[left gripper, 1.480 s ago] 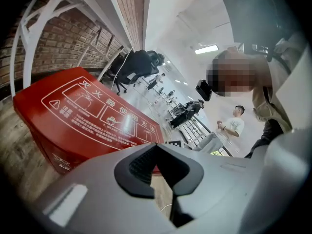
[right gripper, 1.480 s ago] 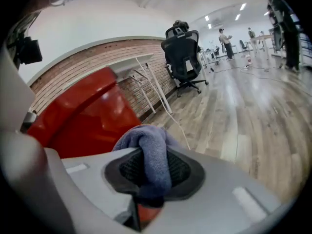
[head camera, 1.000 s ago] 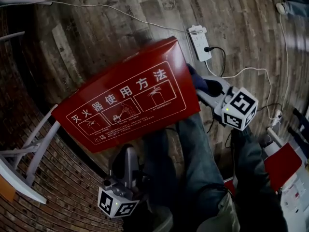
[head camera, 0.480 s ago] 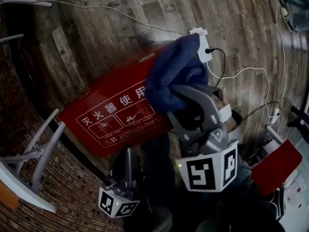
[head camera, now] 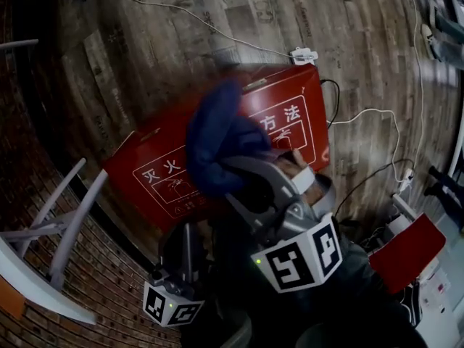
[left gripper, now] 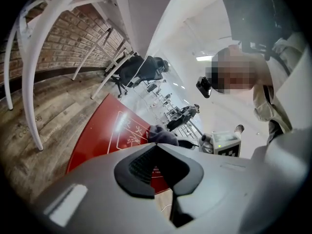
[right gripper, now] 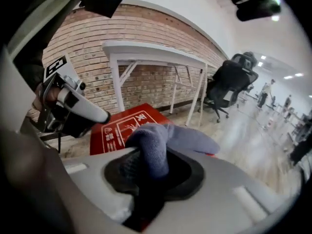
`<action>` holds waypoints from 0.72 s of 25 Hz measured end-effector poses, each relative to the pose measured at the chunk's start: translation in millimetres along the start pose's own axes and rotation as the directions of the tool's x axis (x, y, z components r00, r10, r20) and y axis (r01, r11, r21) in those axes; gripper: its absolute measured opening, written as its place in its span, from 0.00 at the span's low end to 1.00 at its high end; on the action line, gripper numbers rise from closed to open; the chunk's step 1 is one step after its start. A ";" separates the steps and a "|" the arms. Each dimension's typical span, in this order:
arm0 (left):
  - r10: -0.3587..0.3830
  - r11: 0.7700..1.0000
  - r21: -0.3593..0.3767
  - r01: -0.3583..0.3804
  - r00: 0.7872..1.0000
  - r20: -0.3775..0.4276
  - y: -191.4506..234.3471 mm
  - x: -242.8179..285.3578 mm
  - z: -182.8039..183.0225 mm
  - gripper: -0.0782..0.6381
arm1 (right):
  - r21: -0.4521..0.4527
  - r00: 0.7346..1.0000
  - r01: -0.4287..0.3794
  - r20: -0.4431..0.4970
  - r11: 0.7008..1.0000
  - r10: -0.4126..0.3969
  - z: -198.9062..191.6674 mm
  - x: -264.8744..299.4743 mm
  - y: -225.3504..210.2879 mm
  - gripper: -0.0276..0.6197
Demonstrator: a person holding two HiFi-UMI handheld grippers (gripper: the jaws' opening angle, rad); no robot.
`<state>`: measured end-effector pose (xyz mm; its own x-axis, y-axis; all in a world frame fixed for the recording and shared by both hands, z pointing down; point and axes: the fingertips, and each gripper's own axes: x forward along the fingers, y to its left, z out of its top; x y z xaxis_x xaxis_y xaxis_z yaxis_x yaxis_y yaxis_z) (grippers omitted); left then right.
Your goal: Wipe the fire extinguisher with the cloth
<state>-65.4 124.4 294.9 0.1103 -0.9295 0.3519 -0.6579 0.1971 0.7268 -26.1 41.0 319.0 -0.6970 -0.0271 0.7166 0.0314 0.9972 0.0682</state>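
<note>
Wood-plank floor (head camera: 145, 64), dark, boards running lengthwise. Red fire extinguisher box (head camera: 290, 114) lies on it, printed face up. At the box's far corner sits a white power strip (head camera: 303, 54). A thin white cable (head camera: 174, 7) runs from the strip across the planks, away to the box's upper left. A black cable (head camera: 335, 93) curls along the box's right edge, and a second white cable (head camera: 377, 109) loops further right. Left of the box, white table legs (head camera: 65, 216) stand on the floor by the brick wall. Beyond the box is a black office chair (right gripper: 226, 87) on the planks. Right of the box is a red-and-white item (head camera: 409, 256), poss. on the floor; too dark to tell.
</note>
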 end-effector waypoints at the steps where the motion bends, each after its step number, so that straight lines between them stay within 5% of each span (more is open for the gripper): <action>1: -0.003 1.000 -0.001 0.003 1.000 0.001 0.8 -1.4 1.6 0.11 | 0.012 0.999 0.052 -0.004 0.999 -0.052 -9.0 -9.4 -16.9 0.18; 5: -0.015 1.000 0.005 0.015 1.000 0.003 1.6 -4.1 5.6 0.11 | 0.140 0.955 0.285 -0.128 0.948 -0.268 -69.3 -56.0 -77.1 0.18; 7: -0.012 1.000 0.004 0.012 1.000 0.002 2.1 -4.1 4.6 0.11 | 0.213 0.932 0.338 -0.209 0.917 -0.295 -89.8 -68.3 -80.9 0.18; 9: -0.002 1.000 0.002 0.002 1.000 0.004 3.4 -3.7 2.6 0.11 | 0.193 0.914 0.366 -0.259 0.911 -0.312 -90.9 -67.4 -75.6 0.18; 14: 0.052 0.999 0.004 -0.052 0.999 -0.004 10.4 -5.3 -6.9 0.11 | 0.245 0.960 0.255 -0.180 0.936 -0.214 -50.6 -32.8 -31.3 0.18; 18: 0.114 0.993 0.009 -0.114 0.993 -0.016 16.4 -7.7 -12.1 0.11 | 0.091 0.989 0.089 -0.127 0.992 -0.077 -14.7 -4.7 28.1 0.18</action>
<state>-68.1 138.6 311.3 0.0467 -0.8959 0.4418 -0.6732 0.2985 0.6765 -11.4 68.1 327.7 -0.6010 -0.1129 0.7912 -0.0965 0.9930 0.0684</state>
